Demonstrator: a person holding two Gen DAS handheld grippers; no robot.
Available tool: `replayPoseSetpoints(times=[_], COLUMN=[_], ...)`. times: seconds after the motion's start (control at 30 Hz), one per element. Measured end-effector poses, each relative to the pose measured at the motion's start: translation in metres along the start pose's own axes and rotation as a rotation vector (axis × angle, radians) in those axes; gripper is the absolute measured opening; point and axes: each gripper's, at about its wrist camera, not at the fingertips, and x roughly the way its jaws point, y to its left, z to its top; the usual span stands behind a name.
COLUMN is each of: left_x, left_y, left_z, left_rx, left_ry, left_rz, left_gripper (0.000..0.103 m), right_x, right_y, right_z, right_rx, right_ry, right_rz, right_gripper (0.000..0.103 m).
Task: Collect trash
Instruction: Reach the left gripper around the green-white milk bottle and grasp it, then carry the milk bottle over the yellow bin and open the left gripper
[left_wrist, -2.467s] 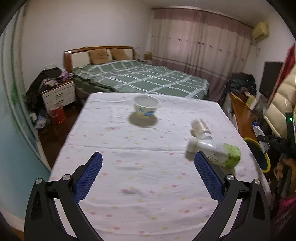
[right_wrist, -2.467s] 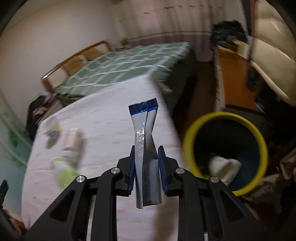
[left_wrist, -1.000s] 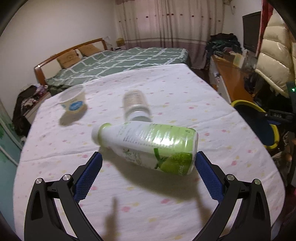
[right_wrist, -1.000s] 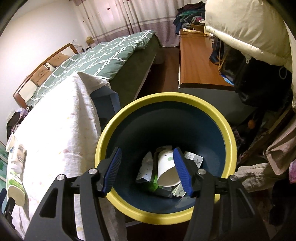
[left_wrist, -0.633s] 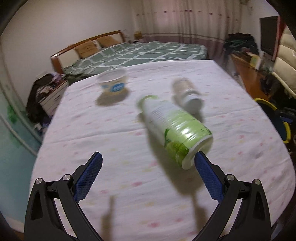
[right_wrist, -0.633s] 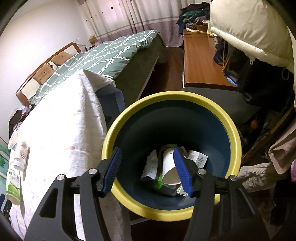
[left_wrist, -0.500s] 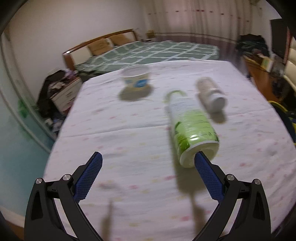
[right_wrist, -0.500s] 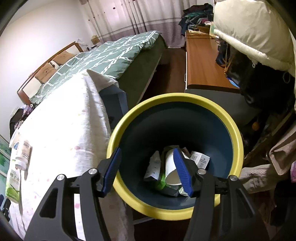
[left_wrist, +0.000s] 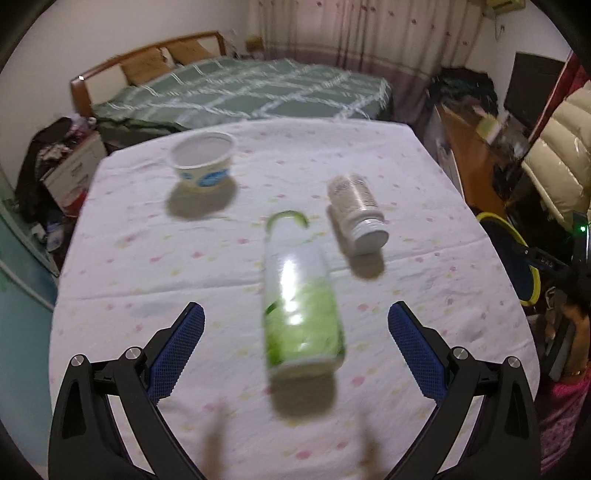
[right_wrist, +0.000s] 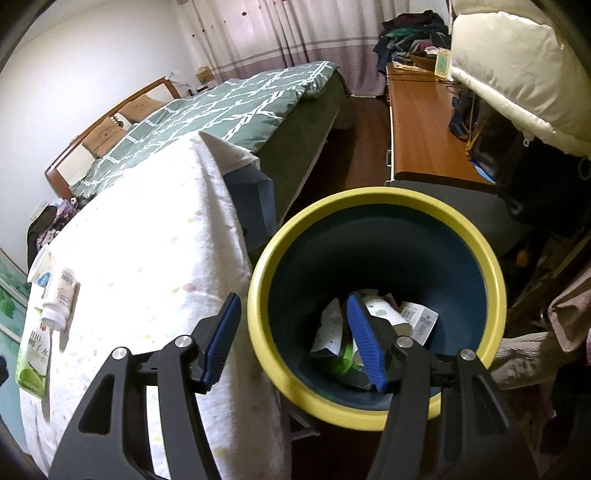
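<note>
Green-labelled bottle (left_wrist: 301, 295) lies lengthwise between the spread left gripper (left_wrist: 295, 332) fingers – nearer than the empty, spread right gripper (right_wrist: 293, 338).

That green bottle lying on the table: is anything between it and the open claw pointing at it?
Nothing visible. The green bottle lies on its side on the tablecloth, lined up with the open left gripper. The white jar lies apart, beyond it to the right.
</note>
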Motion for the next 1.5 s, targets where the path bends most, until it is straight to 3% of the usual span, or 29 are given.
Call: replayPoseSetpoints(times=[0.3,0.73,1.0,1.5], left_x=[0.063,0.085,0.086,0.018], left_y=[-0.007,0.003,0.001,-0.016], left_z=[0.023,0.028,0.033,-0.001], left_rx=[0.01,0.032,0.069,0.133], left_ry=[0.184,0.279,0.269,0.078], left_rz=[0.016,0.002,-0.001,-0.012], left_gripper=[0.087,0.059,0.054,0.052], right_x=[0.01,0.014,0.015,0.016], right_y=[-0.003,-0.004,0.002,-0.002], right_z=[-0.006,-0.008,-0.011,-0.016], right_rx=[0.001,-0.002,-0.011,-0.009], right_ry=[0.027,0.047,0.061,0.075], right_rz=[0.009,0.022,0.033,0.034], right_gripper=[0.057,0.057,0.057,0.057])
